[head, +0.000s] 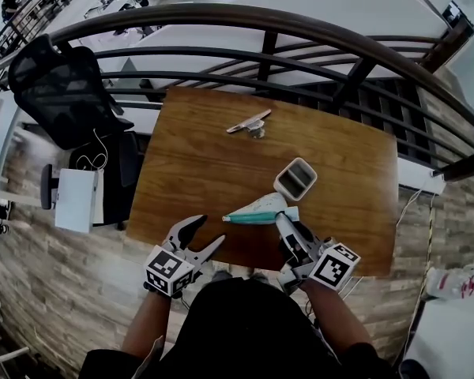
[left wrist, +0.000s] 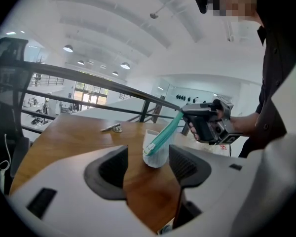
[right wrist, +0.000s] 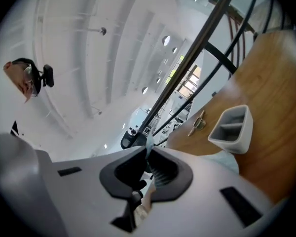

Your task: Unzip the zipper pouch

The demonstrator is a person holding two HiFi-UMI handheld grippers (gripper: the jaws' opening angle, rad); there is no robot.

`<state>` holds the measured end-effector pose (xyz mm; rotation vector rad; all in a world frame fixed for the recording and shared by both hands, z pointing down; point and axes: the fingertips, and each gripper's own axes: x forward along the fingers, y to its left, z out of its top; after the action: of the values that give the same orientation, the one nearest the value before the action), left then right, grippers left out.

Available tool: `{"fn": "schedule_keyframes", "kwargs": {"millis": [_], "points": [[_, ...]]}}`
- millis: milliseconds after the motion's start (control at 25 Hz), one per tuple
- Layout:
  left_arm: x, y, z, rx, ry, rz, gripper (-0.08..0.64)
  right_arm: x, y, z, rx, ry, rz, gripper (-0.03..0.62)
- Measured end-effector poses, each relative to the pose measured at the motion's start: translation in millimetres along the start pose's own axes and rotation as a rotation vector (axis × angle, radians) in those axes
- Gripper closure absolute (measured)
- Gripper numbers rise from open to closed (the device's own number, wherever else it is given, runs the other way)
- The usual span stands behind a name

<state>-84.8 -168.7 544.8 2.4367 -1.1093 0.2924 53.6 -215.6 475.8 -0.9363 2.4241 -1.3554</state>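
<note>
The pouch (head: 262,205) rests near the front of the wooden table (head: 191,164), with one end lifted. The right gripper (head: 281,220) pinches that end tight, by the blue-green zipper (head: 249,219). The left gripper (head: 209,232) is wide open near the pouch and holds nothing. A grey box (head: 295,178) sits just behind the pouch. A metal clip (head: 249,122) lies farther back.

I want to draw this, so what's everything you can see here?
table: 1, brown wood, middle.
pouch: 1, white with teal zipper, table's near side.
bin: 1, pale grey, just beyond pouch.
clip: 1, silvery, table's far side.
chair: 1, black, left of table.
railing: 1, dark, beyond table.
left gripper: 1, white and black, open, empty, left of pouch.
right gripper: 1, white and black, shut on pouch's end.
</note>
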Motion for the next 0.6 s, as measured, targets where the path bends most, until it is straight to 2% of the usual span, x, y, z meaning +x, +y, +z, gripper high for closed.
{"fn": "schedule_keyframes", "kwargs": {"millis": [120, 320, 600], "points": [[8.6, 1.5, -5.4, 0.012, 0.028, -0.015, 0.295, -8.0, -19.5, 4.1, 0.035, -0.025, -0.042, 0.58], [32.1, -4.8, -13.8, 0.05, 0.067, -0.082, 0.295, -27.7, -37.6, 16.3, 0.043, -0.09, -0.103, 0.58], [77.1, -25.4, -14.0, 0.159, 0.106, -0.192, 0.298, -44.3, -56.2, 33.7, 0.058, -0.158, -0.176, 0.578]]}}
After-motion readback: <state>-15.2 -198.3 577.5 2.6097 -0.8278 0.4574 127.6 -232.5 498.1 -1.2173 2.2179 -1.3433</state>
